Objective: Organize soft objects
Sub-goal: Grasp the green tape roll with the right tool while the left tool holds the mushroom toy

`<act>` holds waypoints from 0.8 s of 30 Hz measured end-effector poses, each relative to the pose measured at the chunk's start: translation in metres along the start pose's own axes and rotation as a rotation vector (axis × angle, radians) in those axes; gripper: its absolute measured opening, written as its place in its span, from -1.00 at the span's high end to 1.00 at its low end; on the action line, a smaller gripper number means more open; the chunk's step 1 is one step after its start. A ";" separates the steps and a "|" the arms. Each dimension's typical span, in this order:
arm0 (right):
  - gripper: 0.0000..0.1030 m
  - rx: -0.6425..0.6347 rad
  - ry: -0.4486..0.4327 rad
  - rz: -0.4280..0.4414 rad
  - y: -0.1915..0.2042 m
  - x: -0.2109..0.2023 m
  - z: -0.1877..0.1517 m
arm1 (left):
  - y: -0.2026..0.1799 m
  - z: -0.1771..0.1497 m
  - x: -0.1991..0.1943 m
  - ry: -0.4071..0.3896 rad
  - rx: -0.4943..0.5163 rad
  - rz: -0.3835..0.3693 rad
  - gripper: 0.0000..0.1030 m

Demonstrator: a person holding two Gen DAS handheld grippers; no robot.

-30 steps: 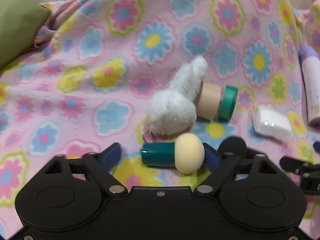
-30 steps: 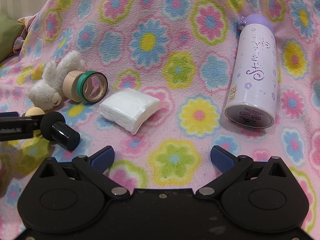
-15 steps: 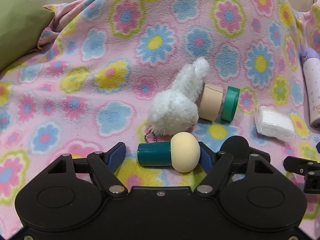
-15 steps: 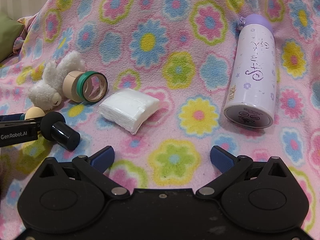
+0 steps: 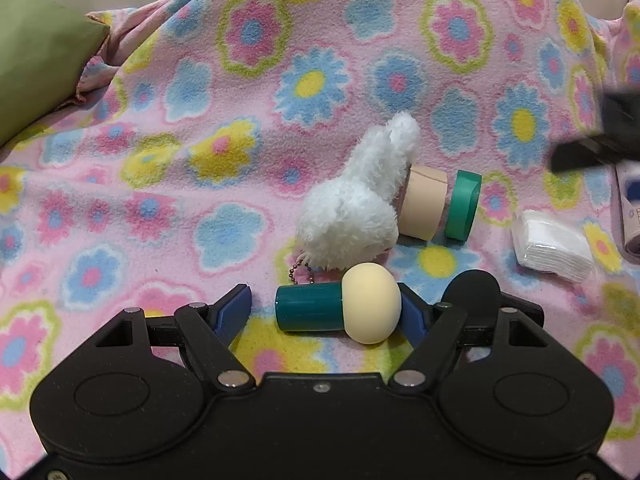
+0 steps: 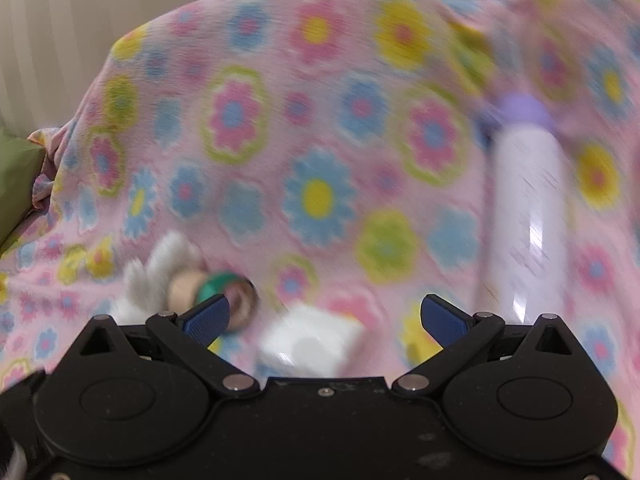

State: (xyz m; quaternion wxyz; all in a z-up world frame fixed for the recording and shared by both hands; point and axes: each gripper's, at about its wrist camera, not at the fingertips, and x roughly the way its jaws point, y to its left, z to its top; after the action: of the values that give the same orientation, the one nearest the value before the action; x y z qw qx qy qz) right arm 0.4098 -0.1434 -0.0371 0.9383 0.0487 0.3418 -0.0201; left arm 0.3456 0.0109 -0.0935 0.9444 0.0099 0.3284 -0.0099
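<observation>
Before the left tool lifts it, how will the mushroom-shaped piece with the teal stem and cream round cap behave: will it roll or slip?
The teal-stemmed, cream-capped mushroom piece lies on its side on the pink flowered fleece blanket, so a nudge would probably roll it. Its surfaces look smooth, so it may slip between the pads. It looks small, probably light.

left wrist: low, close, faces down over blanket (image 5: pixel 248 128) | right wrist: higher, blurred | shared: plush (image 5: pixel 352 216) (image 6: pixel 156 276), tape (image 5: pixel 462 210) (image 6: pixel 218 286)
</observation>
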 end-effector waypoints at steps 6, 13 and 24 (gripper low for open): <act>-0.98 -0.045 0.048 -0.007 0.030 0.036 0.014 | -0.001 0.000 0.000 -0.001 0.006 0.004 -0.39; -0.98 -0.019 0.108 -0.069 0.007 0.050 0.009 | -0.001 -0.001 0.000 -0.001 0.007 0.003 -0.39; -0.97 -0.039 0.066 -0.095 -0.030 0.018 -0.012 | -0.001 -0.001 0.000 -0.003 0.009 0.004 -0.39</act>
State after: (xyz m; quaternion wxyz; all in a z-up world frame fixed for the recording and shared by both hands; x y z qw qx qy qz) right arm 0.4140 -0.1723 -0.0602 0.9252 0.0148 0.3749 -0.0563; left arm 0.3446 0.0103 -0.0942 0.9448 0.0148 0.3271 -0.0095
